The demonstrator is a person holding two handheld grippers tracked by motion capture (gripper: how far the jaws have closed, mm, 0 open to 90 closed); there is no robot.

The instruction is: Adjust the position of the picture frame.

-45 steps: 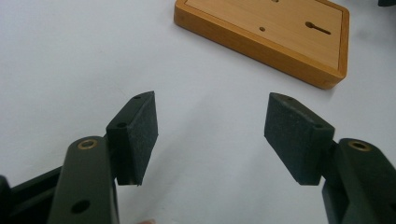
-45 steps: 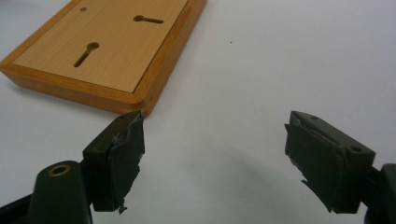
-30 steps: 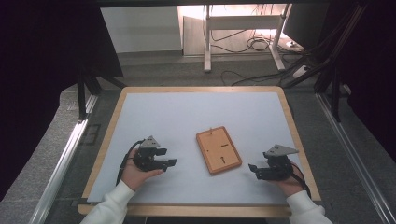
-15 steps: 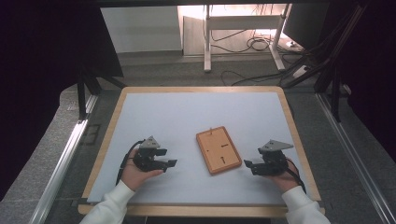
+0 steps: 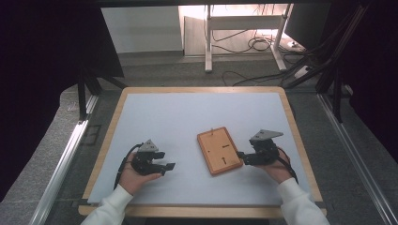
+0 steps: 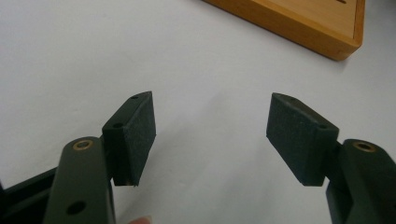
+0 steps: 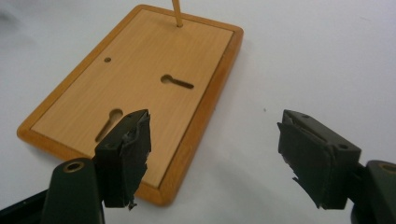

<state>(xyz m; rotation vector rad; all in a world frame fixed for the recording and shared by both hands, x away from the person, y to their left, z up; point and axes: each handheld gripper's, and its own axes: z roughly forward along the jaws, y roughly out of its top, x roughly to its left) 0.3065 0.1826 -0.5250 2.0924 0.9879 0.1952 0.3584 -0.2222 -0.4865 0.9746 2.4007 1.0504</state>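
Wooden board [image 5: 219,151] lies flat on the white table [image 5: 187,117], just right of centre, two keyhole slots and a thin peg [image 7: 176,13] at its far end showing in the right gripper view. Right gripper [image 7: 212,156] has jaws spread wide, one pad over the board's near corner, the other over bare table, nothing pinched. Left gripper [image 6: 210,135] is open too, jaws apart above the table, well off the board's left side. A hand grips each tool.
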